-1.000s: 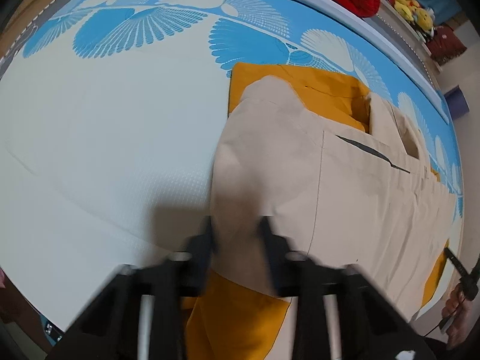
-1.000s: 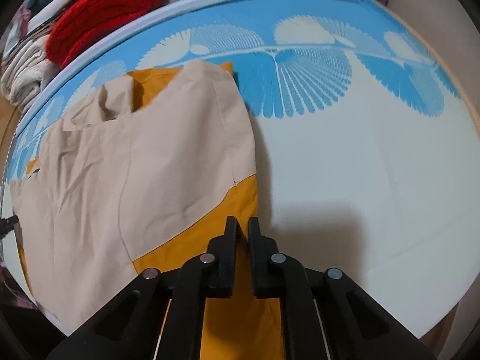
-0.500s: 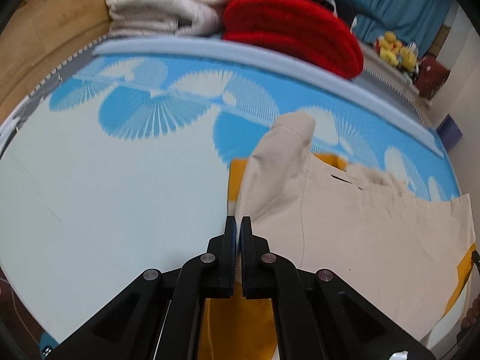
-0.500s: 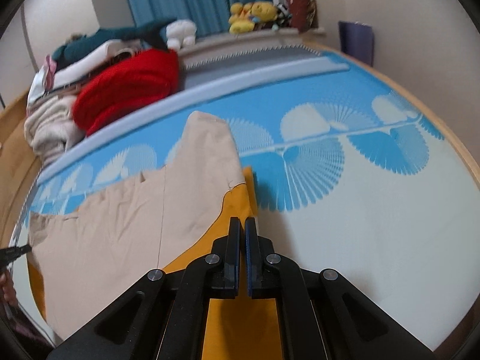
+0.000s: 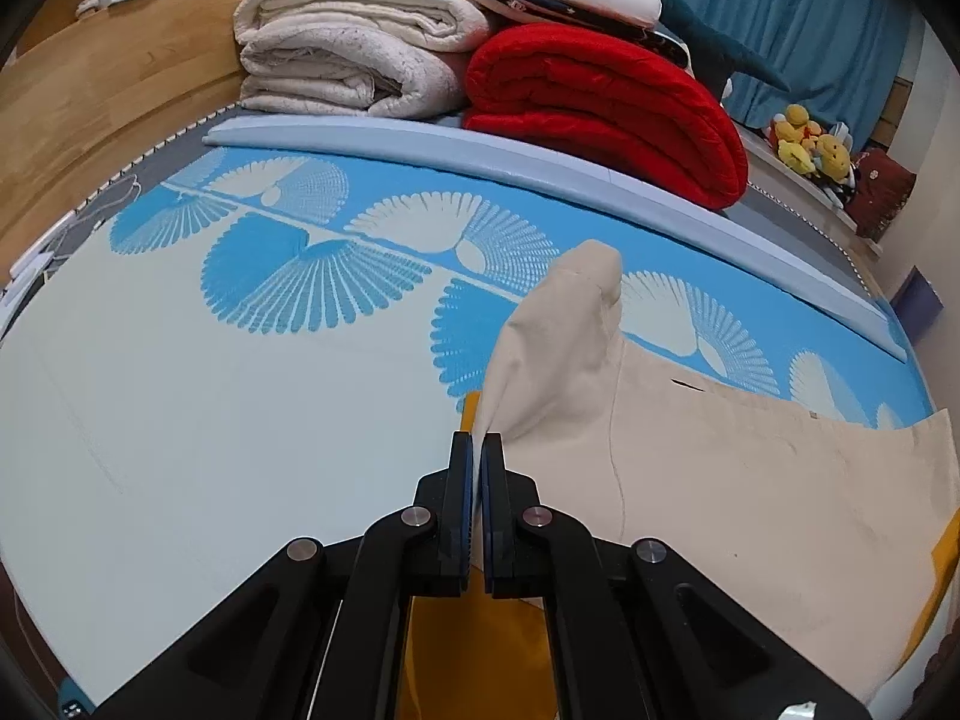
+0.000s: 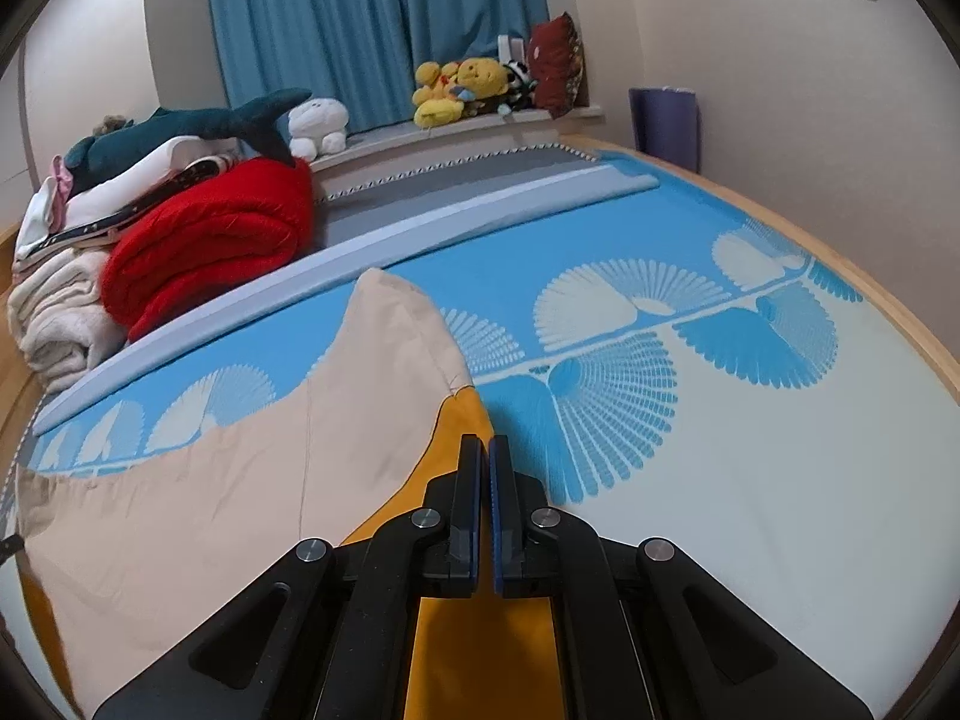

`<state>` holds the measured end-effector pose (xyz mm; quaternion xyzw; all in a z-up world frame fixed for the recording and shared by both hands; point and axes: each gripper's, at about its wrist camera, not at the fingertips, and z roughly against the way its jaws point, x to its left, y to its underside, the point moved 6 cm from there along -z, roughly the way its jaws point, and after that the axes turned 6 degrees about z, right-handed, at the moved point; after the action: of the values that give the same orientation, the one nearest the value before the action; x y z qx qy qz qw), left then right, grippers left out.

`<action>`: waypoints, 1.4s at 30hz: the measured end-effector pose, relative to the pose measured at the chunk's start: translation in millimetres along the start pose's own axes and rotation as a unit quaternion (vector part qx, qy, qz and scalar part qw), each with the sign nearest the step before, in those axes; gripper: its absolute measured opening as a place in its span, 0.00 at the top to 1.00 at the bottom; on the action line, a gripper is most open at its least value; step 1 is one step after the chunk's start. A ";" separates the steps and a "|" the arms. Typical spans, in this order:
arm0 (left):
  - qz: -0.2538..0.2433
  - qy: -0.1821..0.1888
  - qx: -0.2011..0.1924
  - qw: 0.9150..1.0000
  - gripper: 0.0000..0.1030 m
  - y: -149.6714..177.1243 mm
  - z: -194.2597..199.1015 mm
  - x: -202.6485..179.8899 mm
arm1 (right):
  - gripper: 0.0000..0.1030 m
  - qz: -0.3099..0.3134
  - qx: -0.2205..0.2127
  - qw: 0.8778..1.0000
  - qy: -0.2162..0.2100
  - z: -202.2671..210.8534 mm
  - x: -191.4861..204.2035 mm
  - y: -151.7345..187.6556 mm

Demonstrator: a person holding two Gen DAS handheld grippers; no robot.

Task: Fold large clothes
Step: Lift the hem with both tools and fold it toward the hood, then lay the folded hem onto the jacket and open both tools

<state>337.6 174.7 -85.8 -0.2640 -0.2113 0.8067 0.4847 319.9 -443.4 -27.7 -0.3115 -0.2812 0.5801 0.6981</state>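
Mat (image 5: 180,408): spread flat, garment lying across its near part.
Garment (image 5: 720,480): beige and orange, two near edges lifted; fold judged begun, not laid.
Left gripper (image 5: 478,450): closed on beige cloth.
Right gripper (image 6: 485,456): closed on orange cloth.

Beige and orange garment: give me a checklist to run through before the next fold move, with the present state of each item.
1. Left gripper shut on the beige and orange garment: ok, beige cloth is pinched between its fingers.
2. Right gripper shut on the garment: ok, the orange edge runs in between its shut fingers.
3. Held corners lifted off the blue-patterned mat: ok, cloth rises in a peak at each gripper.
4. Mat ahead free for laying the fold: ok, bare up to the pale blue bolster.
5. Red blanket and towel stack out of the way: ok, behind the bolster.
6. Lower layer lying flat: cannot tell, hidden.
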 end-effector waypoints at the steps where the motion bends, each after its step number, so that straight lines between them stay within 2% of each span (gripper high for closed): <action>1: -0.002 -0.002 -0.004 1.000 0.99 -1.7 -1.4 -1.6 | 0.98 0.001 -0.006 1.000 0.004 -1.6 0.5 -1.7; 4: -0.008 -0.010 -0.009 1.000 0.99 -5.2 -10.7 -4.5 | 0.98 0.006 -0.014 1.000 0.024 -9.0 4.1 -4.8; 6: -0.013 -0.021 0.021 0.999 0.98 1.1 -31.2 -2.5 | 0.98 0.003 0.001 1.000 0.029 -21.1 4.7 -1.8; 8: -0.006 -0.036 0.070 0.997 0.96 12.9 -55.9 5.3 | 0.98 0.014 0.045 0.998 0.050 -42.8 4.4 8.9; 10: 0.023 -0.035 0.122 0.992 0.90 24.7 -76.3 16.9 | 0.98 0.019 0.099 0.993 0.064 -64.3 -1.6 25.3; 12: 0.049 -0.035 0.139 0.989 0.85 25.6 -79.9 24.2 | 0.98 0.010 0.145 0.987 0.071 -81.9 -9.5 41.9; 14: 0.060 -0.030 0.132 0.989 0.84 18.9 -72.2 25.1 | 0.98 0.009 0.160 0.984 0.076 -88.0 -14.0 48.5; 19: 0.056 -0.014 0.101 0.993 0.79 9.3 -41.5 16.3 | 0.98 0.030 0.157 0.982 0.098 -83.6 -17.0 49.1; 21: 0.041 -0.002 0.100 0.994 0.79 10.5 -32.7 8.6 | 0.93 0.020 0.152 0.980 0.123 -74.4 -25.5 46.9; 23: 0.016 0.014 0.106 0.994 0.79 14.5 -25.8 -3.6 | 0.93 -0.008 0.141 0.983 0.115 -63.4 -33.8 42.0; 25: -0.021 0.032 0.128 0.991 0.72 27.6 -23.9 -18.2 | 0.93 -0.023 0.121 0.989 0.086 -50.7 -35.2 35.2; 27: -0.069 0.039 0.175 0.981 0.72 51.7 -31.5 -34.2 | 0.93 -0.003 0.106 0.993 0.058 -39.9 -26.7 31.6; 29: -0.099 0.035 0.205 0.973 0.72 70.9 -38.3 -42.7 | 0.92 0.027 0.113 0.993 0.021 -35.9 -13.4 36.7; 30: -0.110 0.031 0.222 0.968 0.71 81.0 -43.4 -45.6 | 0.91 0.043 0.131 0.990 -0.005 -37.4 -4.7 45.2; 32: -0.130 0.012 0.246 0.960 0.69 98.1 -55.0 -46.0 | 0.89 0.071 0.199 0.976 -0.048 -47.6 9.2 74.1; 33: -0.142 -0.004 0.255 0.956 0.67 105.9 -61.4 -44.5 | 0.88 0.095 0.253 0.961 -0.049 -56.1 13.3 97.8; 35: -0.145 -0.017 0.257 0.955 0.66 109.4 -64.3 -43.7 | 0.88 0.153 0.318 0.936 -0.008 -64.8 10.4 133.1; 37: -0.143 -0.027 0.244 0.959 0.69 105.2 -57.6 -47.1 | 0.88 0.156 0.314 0.936 -0.005 -61.8 8.3 132.6; 39: -0.147 -0.013 0.233 0.961 0.71 102.1 -49.6 -54.3 | 0.88 0.136 0.313 0.940 -0.007 -56.8 2.4 128.9; 40: -0.150 -0.007 0.234 0.960 0.69 102.8 -48.9 -56.4 | 0.88 0.137 0.318 0.938 -0.006 -56.0 -0.4 130.6; 42: -0.164 -0.019 0.253 0.953 0.65 110.7 -55.4 -53.2 | 0.88 0.154 0.331 0.931 0.002 -56.7 -4.0 138.1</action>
<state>319.0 83.1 -182.9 -0.0790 -0.0497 0.7476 0.6575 274.3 -435.1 -169.7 -0.1032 -0.0198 0.7403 0.6640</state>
